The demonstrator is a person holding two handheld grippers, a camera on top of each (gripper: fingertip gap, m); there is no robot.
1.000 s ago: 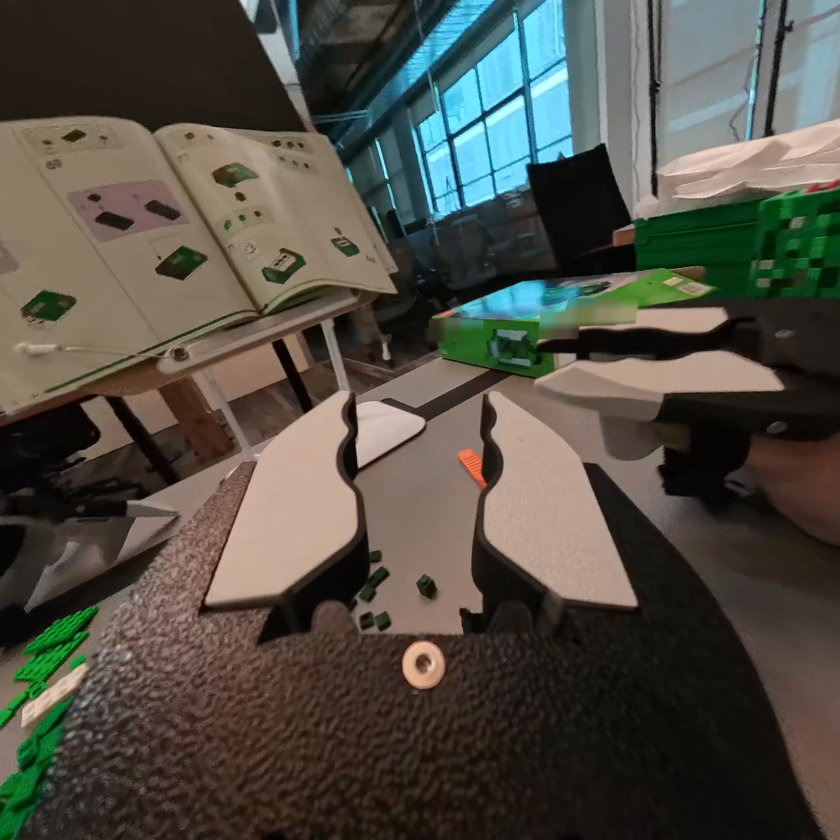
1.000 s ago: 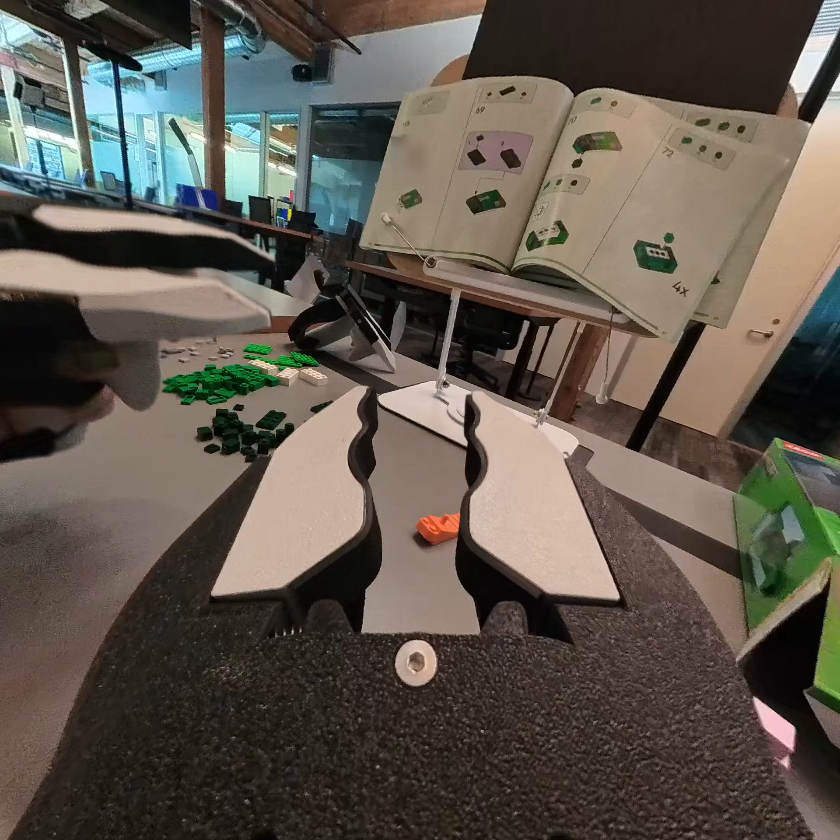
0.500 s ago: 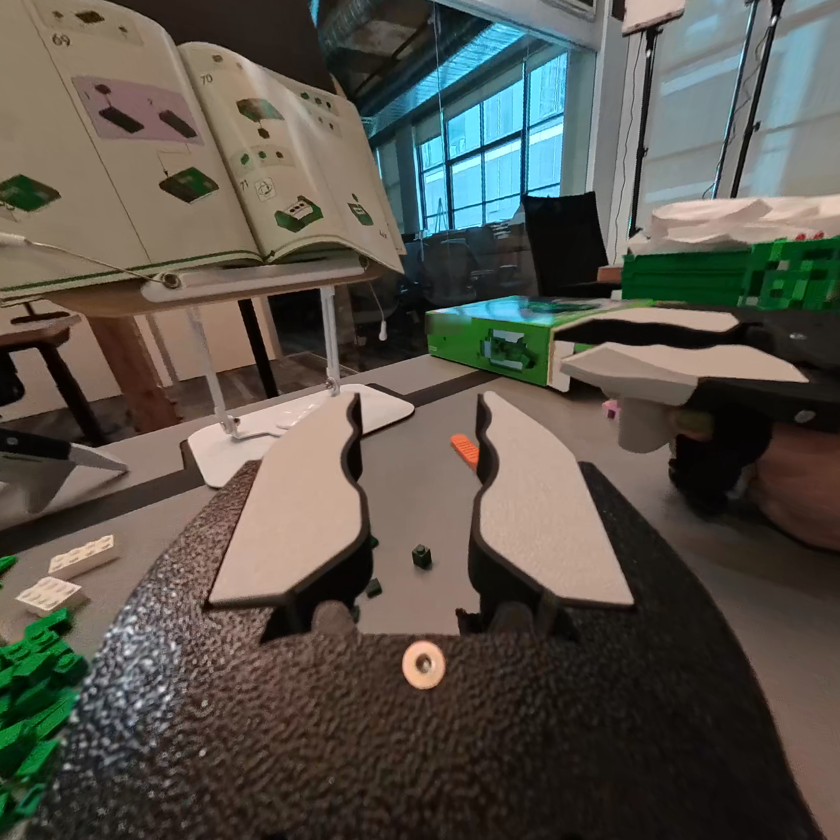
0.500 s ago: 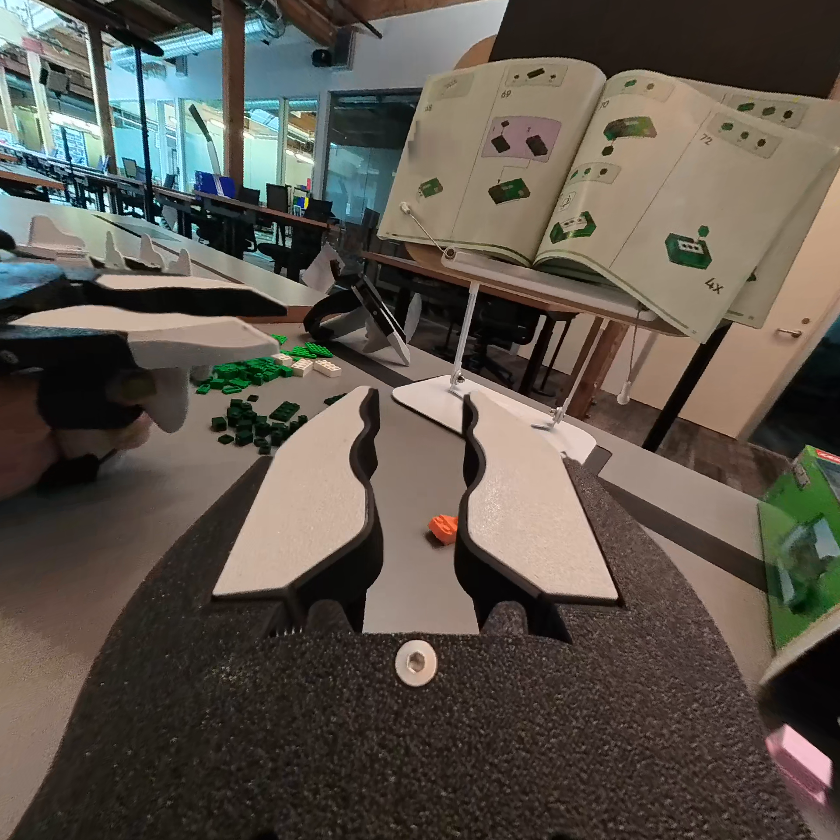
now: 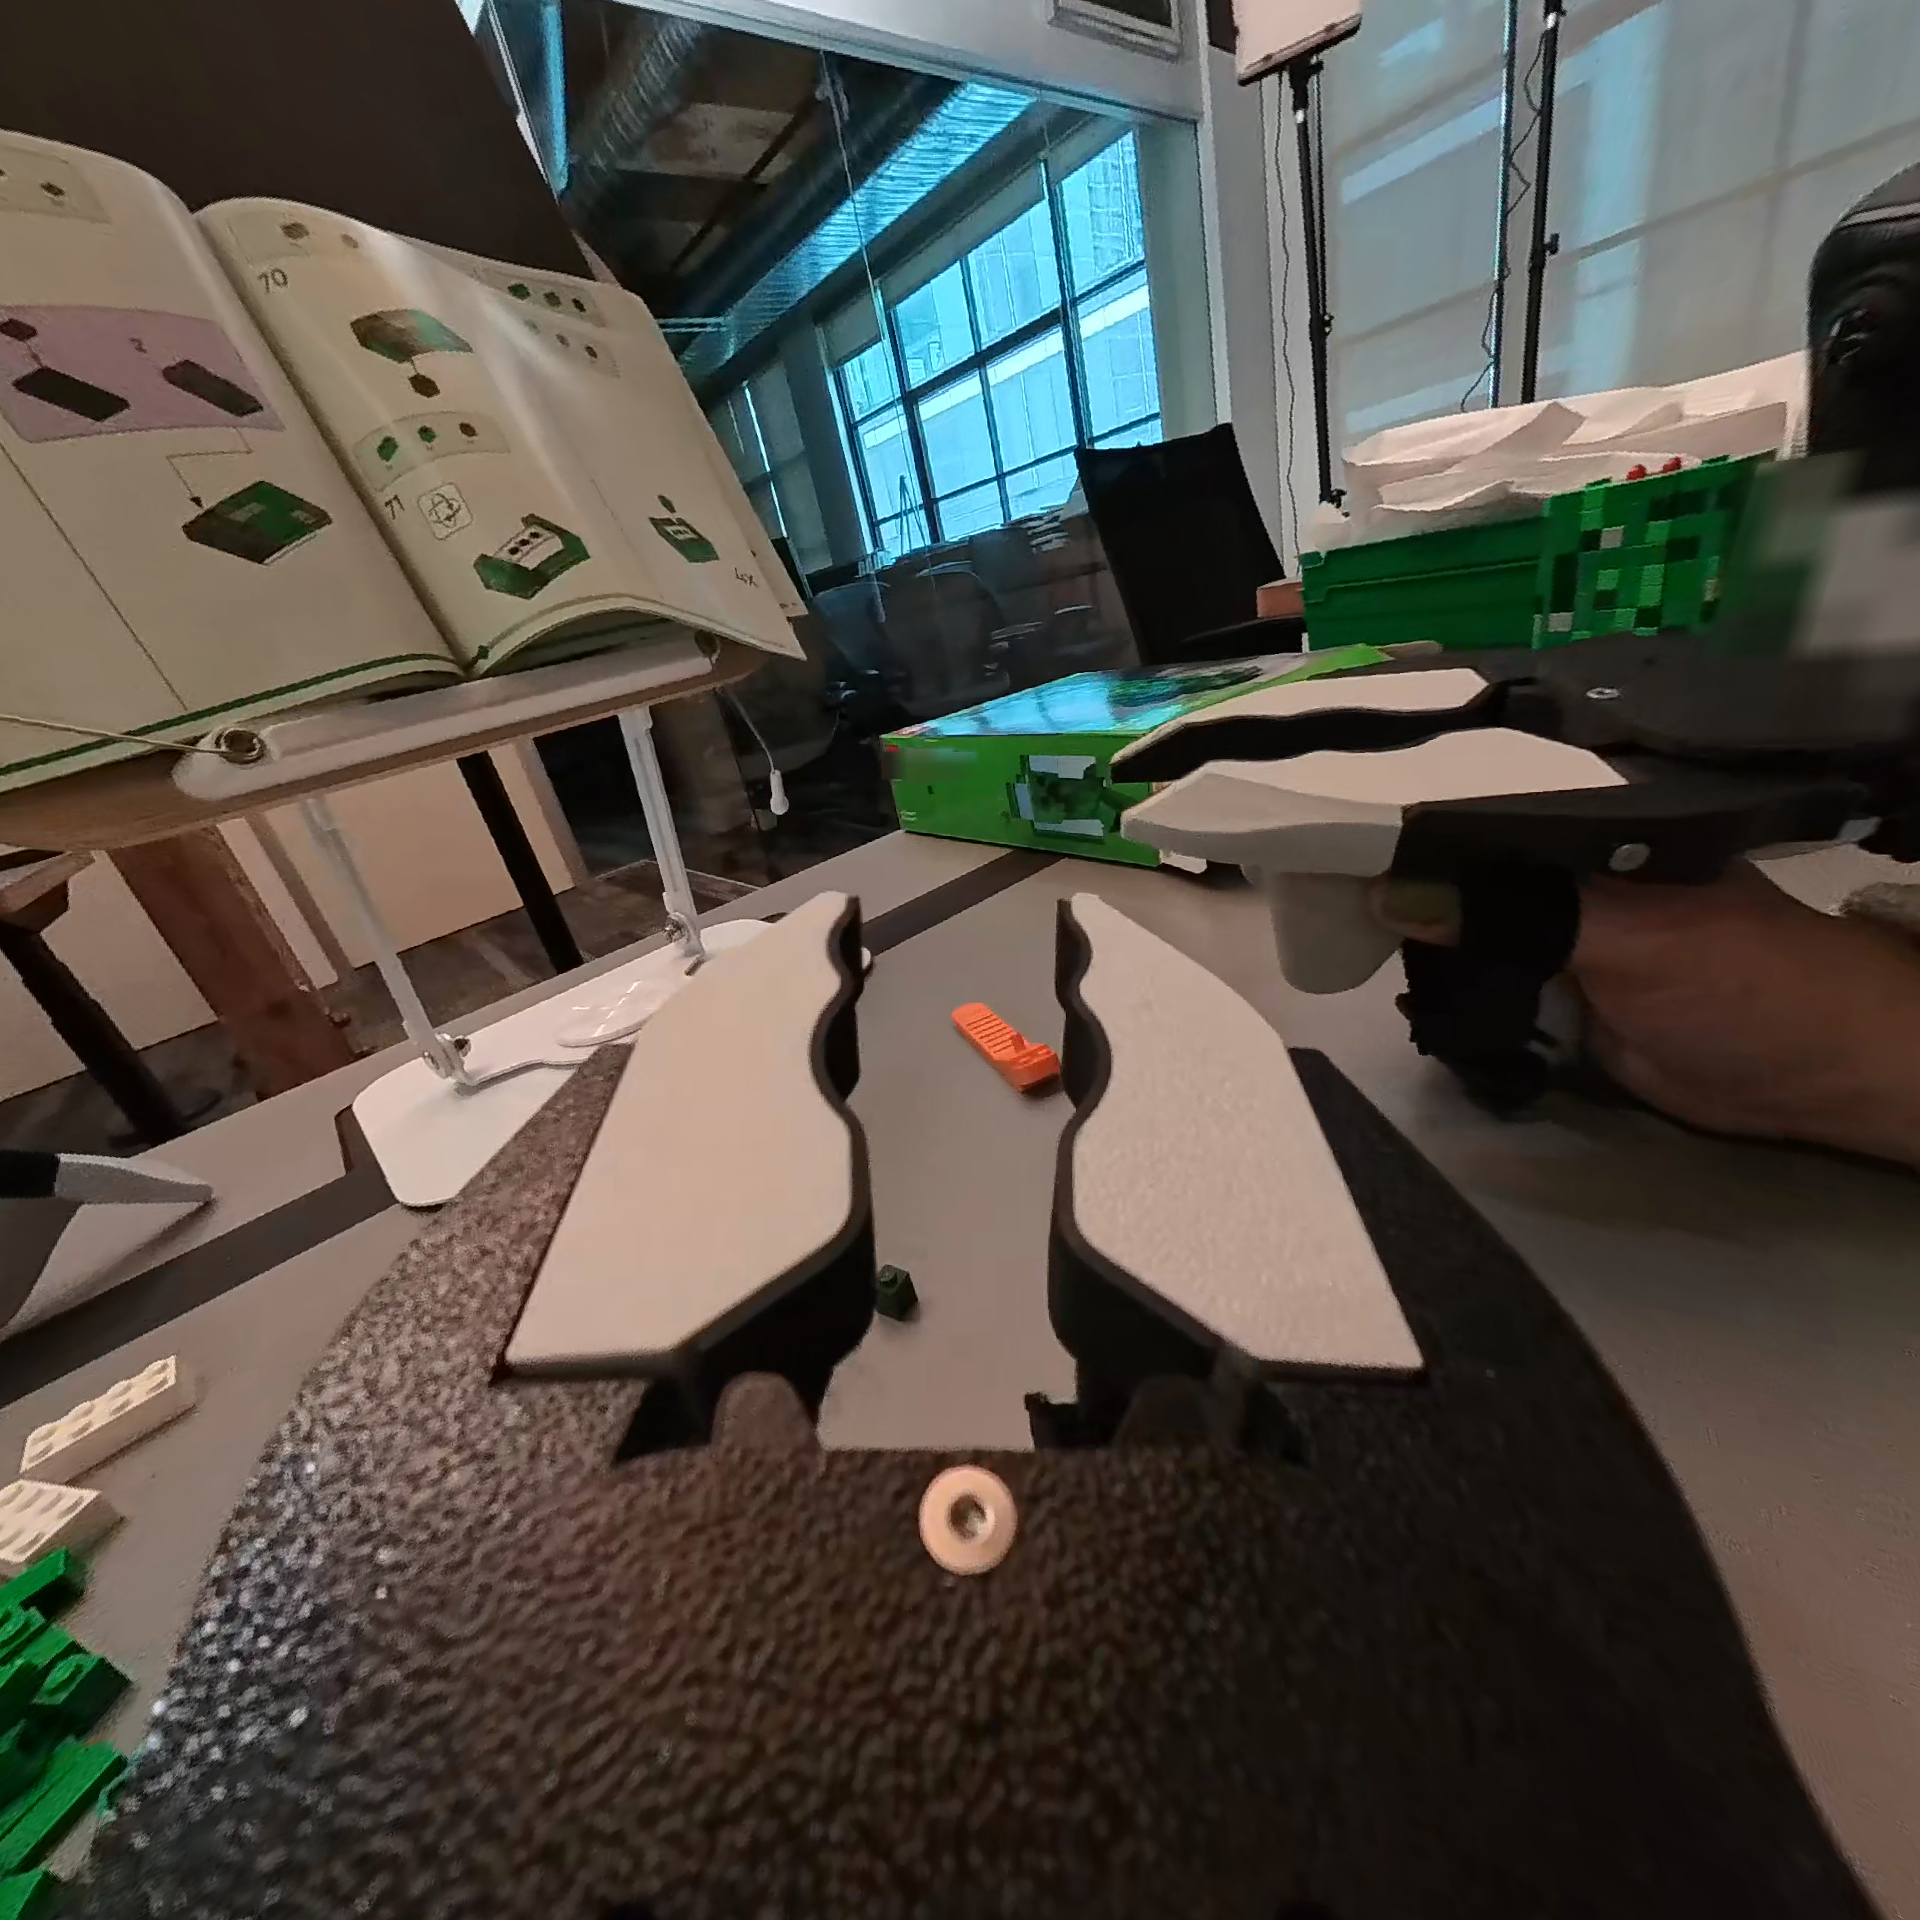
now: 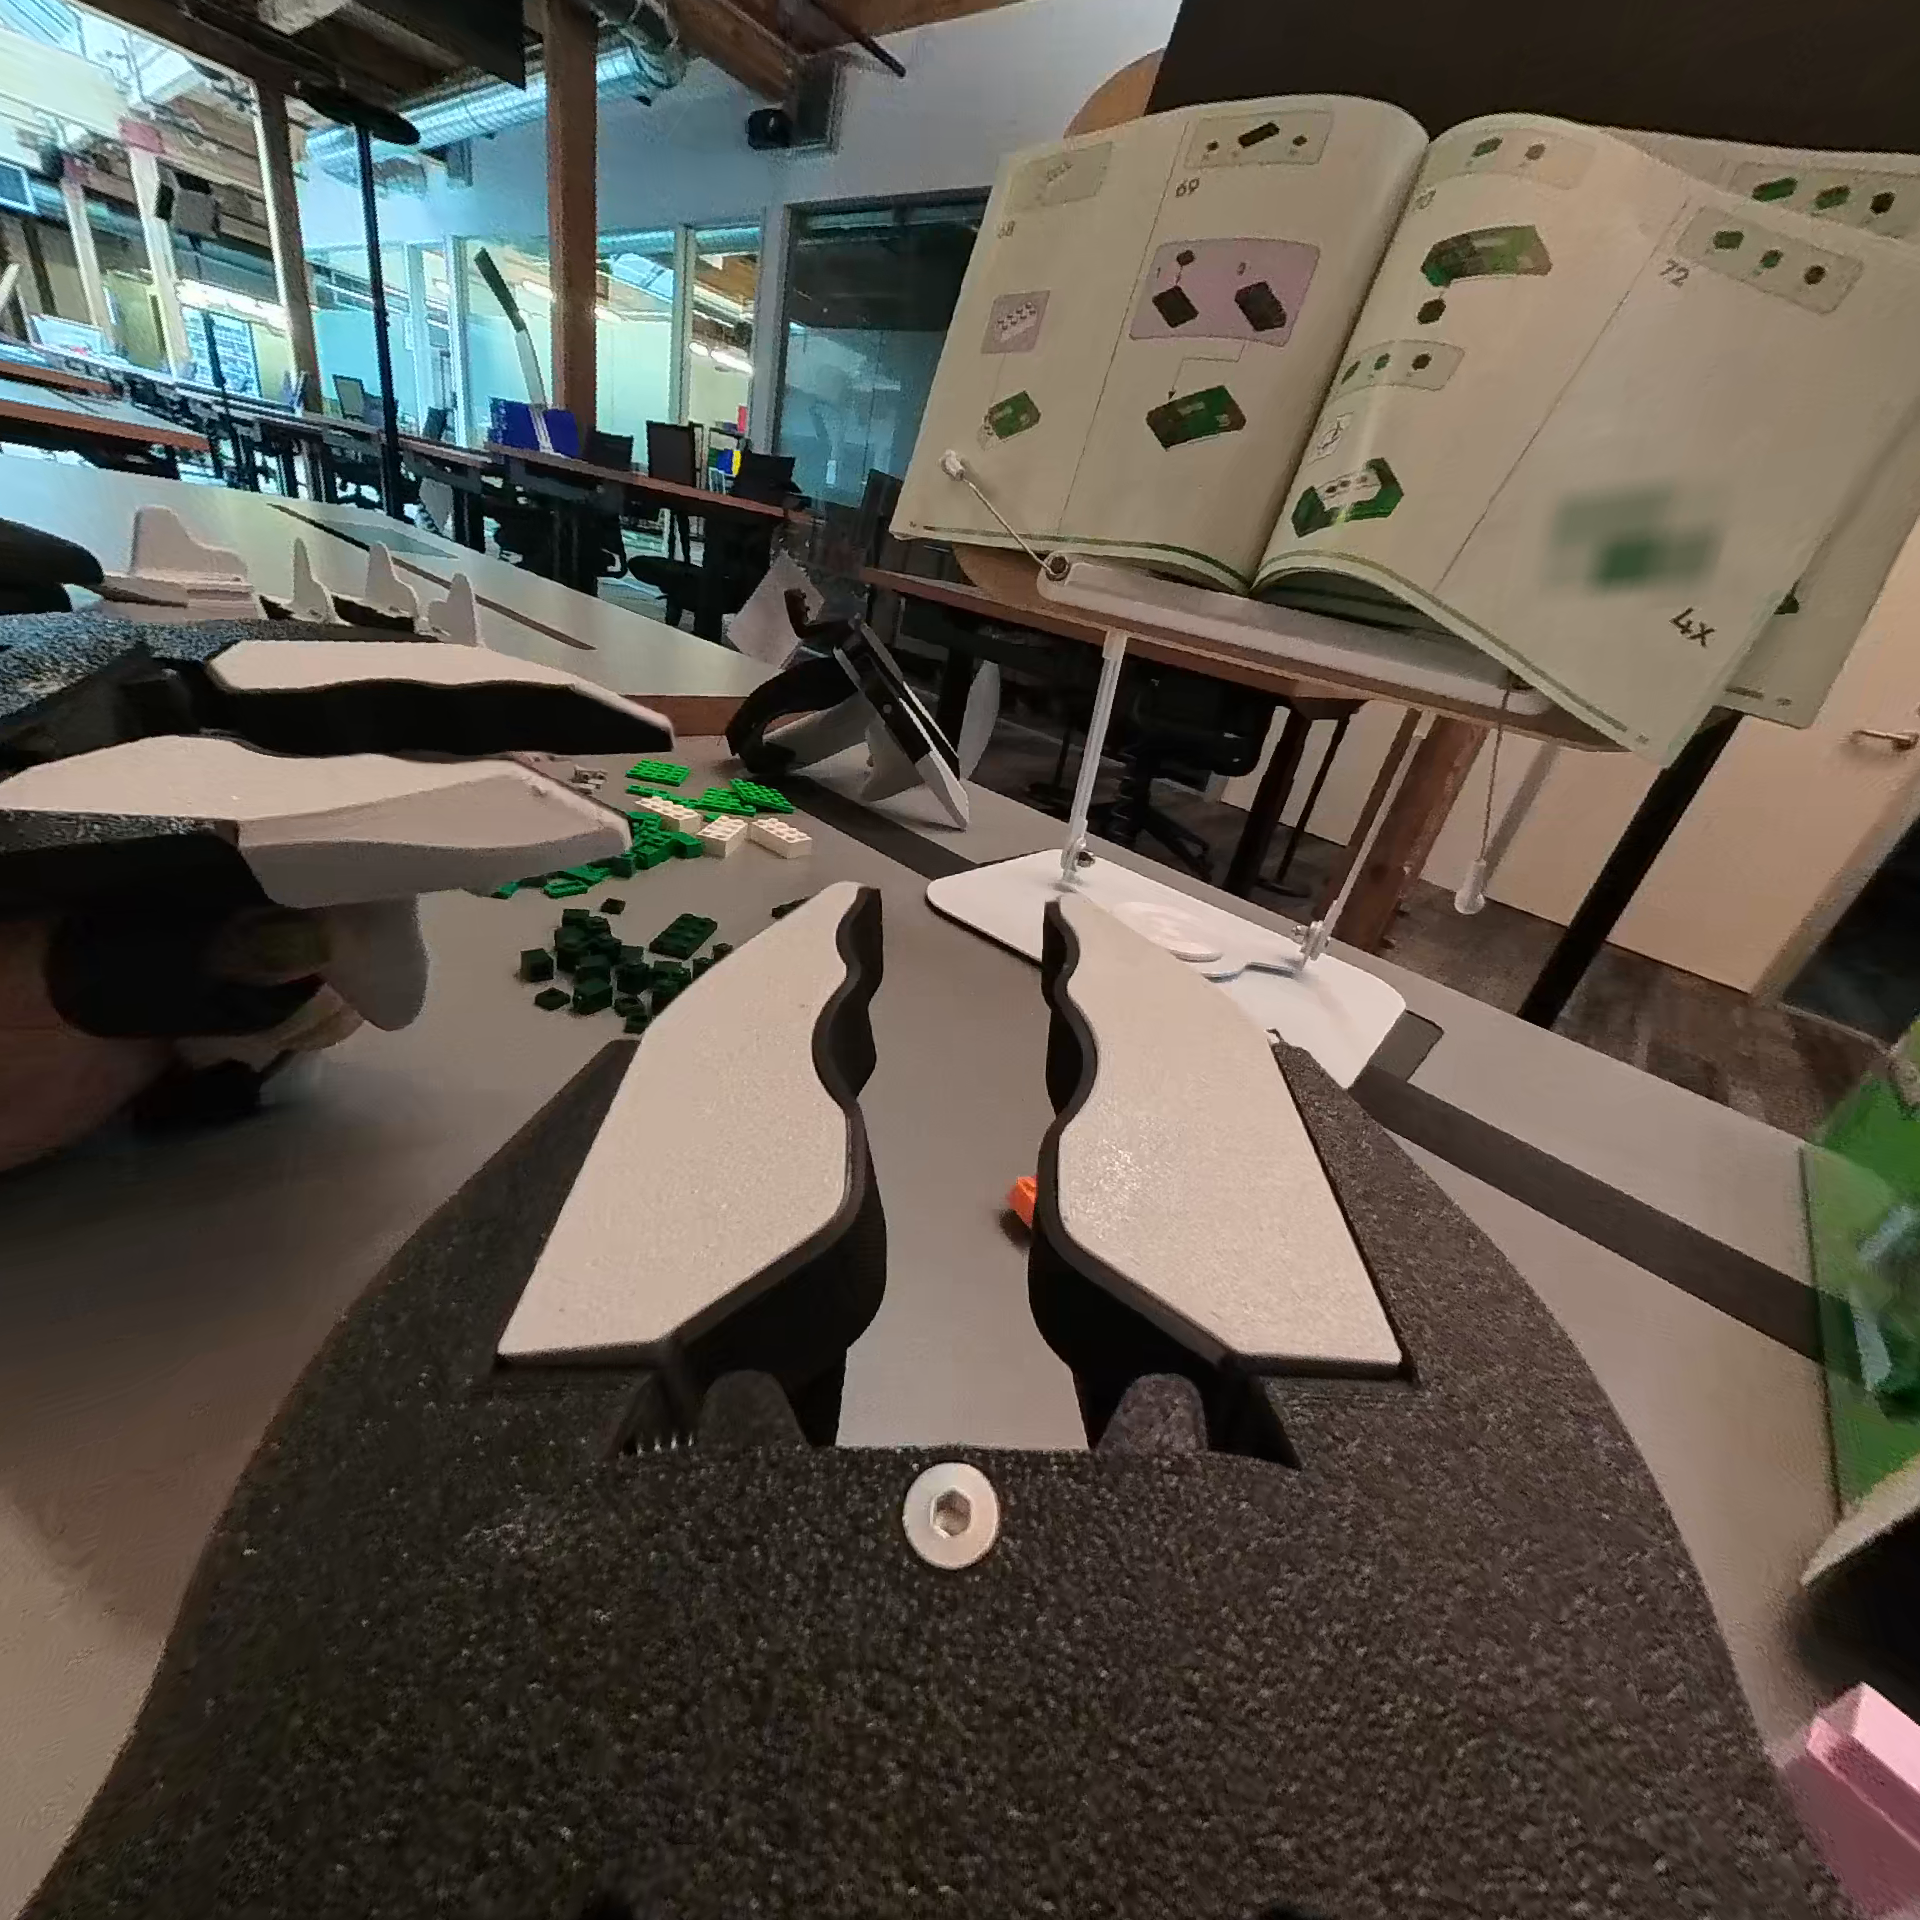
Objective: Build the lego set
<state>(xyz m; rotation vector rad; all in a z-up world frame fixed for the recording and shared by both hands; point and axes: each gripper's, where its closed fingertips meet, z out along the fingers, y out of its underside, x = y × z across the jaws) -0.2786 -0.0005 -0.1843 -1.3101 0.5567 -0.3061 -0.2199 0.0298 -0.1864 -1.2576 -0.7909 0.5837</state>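
My left gripper is open and empty, low over the grey table. A small dark green brick lies on the table between its fingers, near the left one. An orange brick separator lies ahead of it. My right gripper is open and empty; the orange separator peeks out by its right finger. Piles of green bricks and dark green bricks with white bricks lie left of it. The instruction book stands open on a stand.
The white stand base sits ahead on the table. A green set box and a built green block wall lie at the right. White bricks and green bricks lie at the left. A pink piece is at the lower right.
My left gripper has swung right and forward, leaving most dark green bricks behind; one stays between its fingers. My right gripper has moved forward over the orange separator. Both stay open.
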